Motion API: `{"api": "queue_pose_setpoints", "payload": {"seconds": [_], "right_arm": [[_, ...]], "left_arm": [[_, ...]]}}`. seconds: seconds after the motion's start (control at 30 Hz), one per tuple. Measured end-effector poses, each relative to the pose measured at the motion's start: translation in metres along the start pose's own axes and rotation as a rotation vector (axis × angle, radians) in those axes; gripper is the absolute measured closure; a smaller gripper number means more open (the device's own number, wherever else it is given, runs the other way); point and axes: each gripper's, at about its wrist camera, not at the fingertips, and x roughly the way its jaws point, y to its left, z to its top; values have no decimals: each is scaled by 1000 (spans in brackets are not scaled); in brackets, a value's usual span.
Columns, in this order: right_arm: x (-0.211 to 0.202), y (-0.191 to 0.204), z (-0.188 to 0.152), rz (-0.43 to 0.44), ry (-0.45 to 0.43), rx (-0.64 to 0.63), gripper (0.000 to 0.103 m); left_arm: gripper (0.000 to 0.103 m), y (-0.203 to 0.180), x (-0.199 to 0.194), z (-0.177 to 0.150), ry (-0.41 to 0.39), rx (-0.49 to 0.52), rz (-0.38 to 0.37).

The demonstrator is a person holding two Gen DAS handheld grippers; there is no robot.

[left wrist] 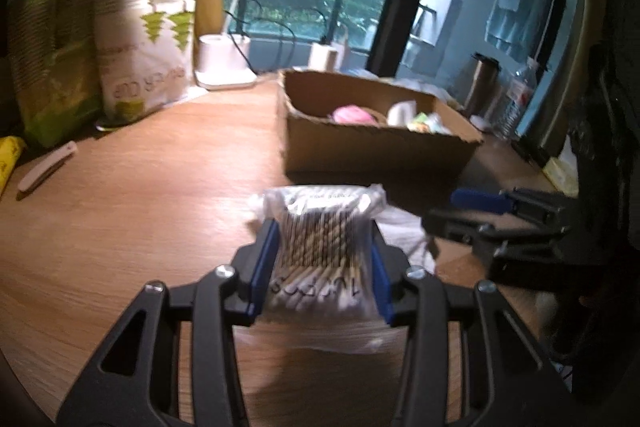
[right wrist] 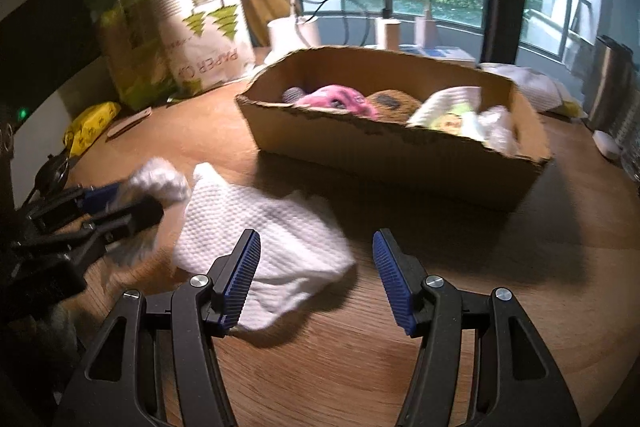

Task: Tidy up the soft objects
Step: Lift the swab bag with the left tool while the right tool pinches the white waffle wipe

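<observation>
Cardboard walls mark the goal: the open box [right wrist: 384,151] in the upper middle of the right wrist view already holds a pink plush thing [right wrist: 340,101], a brown one and some crumpled wrappers, so it seems to serve as the bin for the soft items. In the left wrist view, the left gripper [left wrist: 320,267] sits at lower centre with its blue pads pressed against both sides of a clear bag of cotton swabs [left wrist: 320,239]. The bag stands clear of the wooden table [left wrist: 140,207], its top poking out past the fingertips toward the box above it in the frame, probably so it can be carried there.

The right gripper [right wrist: 316,279] has its fingers [right wrist: 240,275] standing wide with nothing between the pads. A white paper towel [right wrist: 264,227] lies flat on the table at centre left of that view. Its lower edge reaches the left fingertip, while the right finger stands over bare wood. Judging by this, the towel is the next pick, and the gripper would need to shift left in the frame to straddle it.
</observation>
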Motion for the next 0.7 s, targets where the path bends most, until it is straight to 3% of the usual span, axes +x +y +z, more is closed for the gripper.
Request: {"api": "queue_pose_setpoints", "payload": {"seconds": [0.17, 0.47, 0.7], "right_arm": [[16, 18, 3, -4, 25, -37, 41], [55, 39, 0, -20, 121, -69, 28], [60, 50, 2, -56, 106, -82, 20]], "left_arm": [[59, 17, -6, 3, -15, 4, 31], [59, 41, -7, 1, -12, -40, 34], [59, 45, -9, -1, -12, -52, 41]]}}
